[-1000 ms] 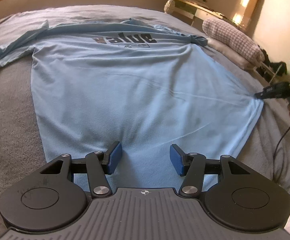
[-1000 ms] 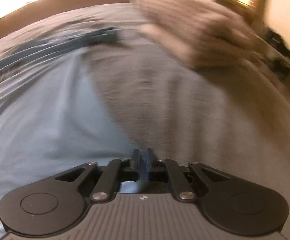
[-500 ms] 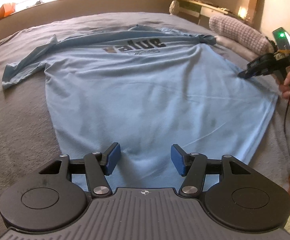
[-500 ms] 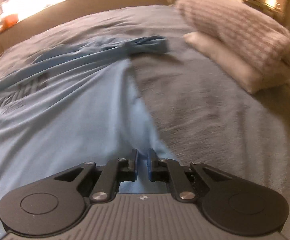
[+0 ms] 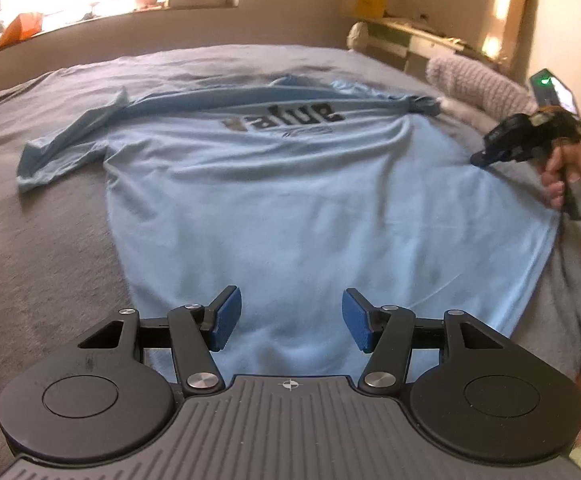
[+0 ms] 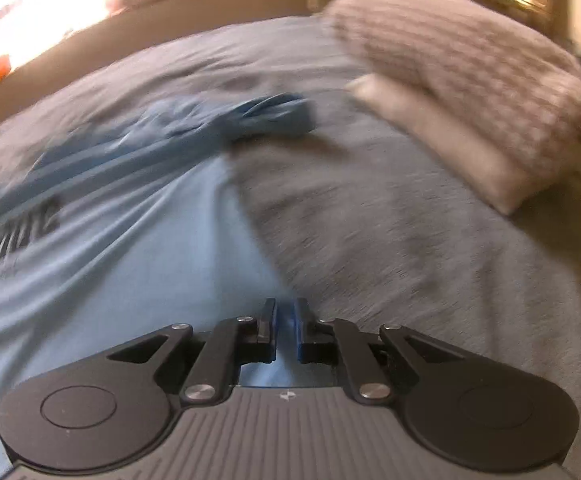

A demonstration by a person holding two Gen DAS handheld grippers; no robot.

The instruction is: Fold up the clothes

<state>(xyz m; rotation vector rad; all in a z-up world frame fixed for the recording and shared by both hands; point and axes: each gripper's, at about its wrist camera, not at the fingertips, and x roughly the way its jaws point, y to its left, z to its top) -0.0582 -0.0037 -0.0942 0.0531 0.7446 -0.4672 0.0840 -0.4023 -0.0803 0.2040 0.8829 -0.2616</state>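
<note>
A light blue T-shirt [image 5: 290, 200] with dark lettering lies spread flat on the grey bed cover [image 5: 30, 260], hem toward me and sleeves at the far end. My left gripper [image 5: 288, 322] hovers open just over the middle of the hem, with nothing between its blue pads. My right gripper [image 5: 476, 157], held by a hand [image 5: 570, 176], is shut with its tip at the shirt's right side edge, below the bunched right sleeve [image 6: 274, 116]. In the right wrist view the right gripper [image 6: 285, 308] sits over that edge of the T-shirt [image 6: 110, 280]; no cloth is seen pinched.
A knitted pillow [image 6: 470, 92] lies on a white one at the bed's right side, close to the right sleeve. A window ledge [image 5: 90, 12] with clutter runs behind the bed, and a desk [image 5: 410, 36] stands at the far right. Grey cover [image 6: 410, 260] surrounds the shirt.
The right gripper, shut throughout, has moved from the hem's right corner along the side edge toward the sleeve. The left gripper has stayed open over the hem, tilting up slightly.
</note>
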